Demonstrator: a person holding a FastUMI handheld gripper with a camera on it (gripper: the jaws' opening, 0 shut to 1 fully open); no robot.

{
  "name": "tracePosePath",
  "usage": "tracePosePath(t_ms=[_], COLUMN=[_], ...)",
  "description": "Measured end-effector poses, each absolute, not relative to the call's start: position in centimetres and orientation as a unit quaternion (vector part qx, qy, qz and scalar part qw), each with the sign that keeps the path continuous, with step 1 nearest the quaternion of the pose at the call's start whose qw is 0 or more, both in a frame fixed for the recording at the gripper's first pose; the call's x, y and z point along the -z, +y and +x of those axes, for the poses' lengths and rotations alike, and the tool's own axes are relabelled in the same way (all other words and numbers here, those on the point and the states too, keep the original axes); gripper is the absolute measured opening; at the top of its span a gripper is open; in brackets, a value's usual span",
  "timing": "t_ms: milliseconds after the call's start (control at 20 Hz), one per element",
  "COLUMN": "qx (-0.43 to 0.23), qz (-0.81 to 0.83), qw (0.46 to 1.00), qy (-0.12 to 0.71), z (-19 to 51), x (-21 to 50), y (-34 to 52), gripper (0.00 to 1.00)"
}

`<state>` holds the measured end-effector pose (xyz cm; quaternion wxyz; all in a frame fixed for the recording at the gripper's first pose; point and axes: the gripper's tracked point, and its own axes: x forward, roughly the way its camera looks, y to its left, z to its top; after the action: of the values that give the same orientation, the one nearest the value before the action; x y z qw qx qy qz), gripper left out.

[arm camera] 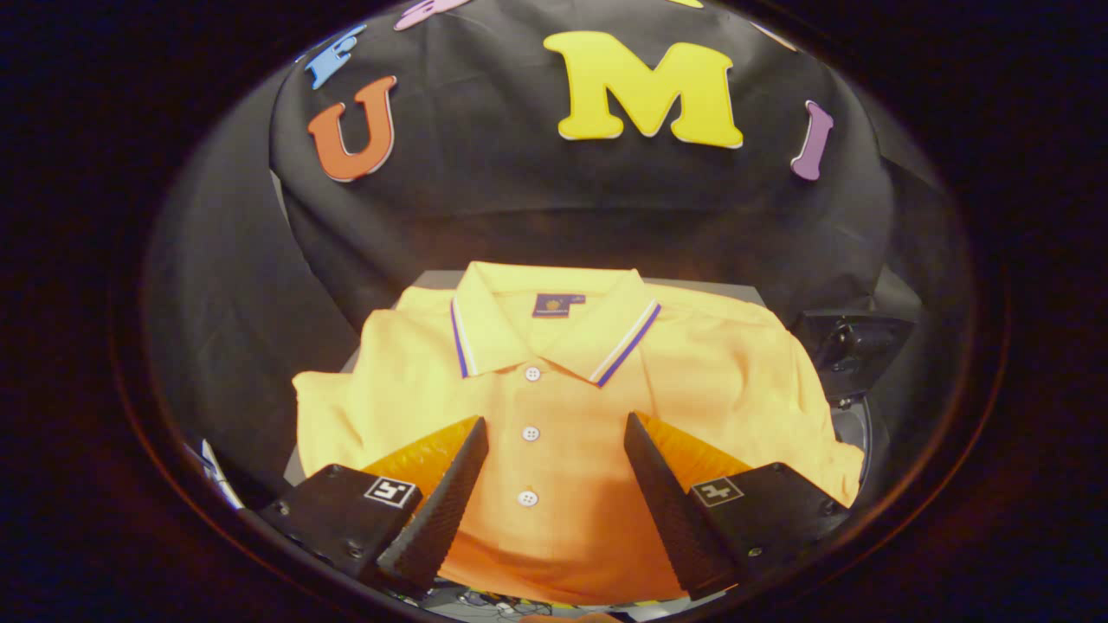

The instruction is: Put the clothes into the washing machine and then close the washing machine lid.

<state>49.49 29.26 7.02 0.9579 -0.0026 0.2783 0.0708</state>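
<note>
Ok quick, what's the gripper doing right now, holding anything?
Gripper: open, holding nothing, fingers spread over the yellow polo shirt's button placket.

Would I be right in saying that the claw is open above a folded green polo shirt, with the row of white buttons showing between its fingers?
Not quite: the polo shirt is yellow, not green, as the gripper view shows. The rest holds: the claw is open above the folded shirt, and the row of white buttons shows between its fingers.
</note>
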Motion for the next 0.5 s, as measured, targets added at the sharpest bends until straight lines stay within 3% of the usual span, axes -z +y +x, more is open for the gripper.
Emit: tracePosePath(t_ms=[400,500], qx=[-0.073,-0.07], qz=[-0.024,-0.022], qw=[0.942,0.937], qy=[0.328,0.342], z=[49.76,49.98], x=[-6.02,-6.27], y=[29.81,30.01], gripper=[0.95,0.88])
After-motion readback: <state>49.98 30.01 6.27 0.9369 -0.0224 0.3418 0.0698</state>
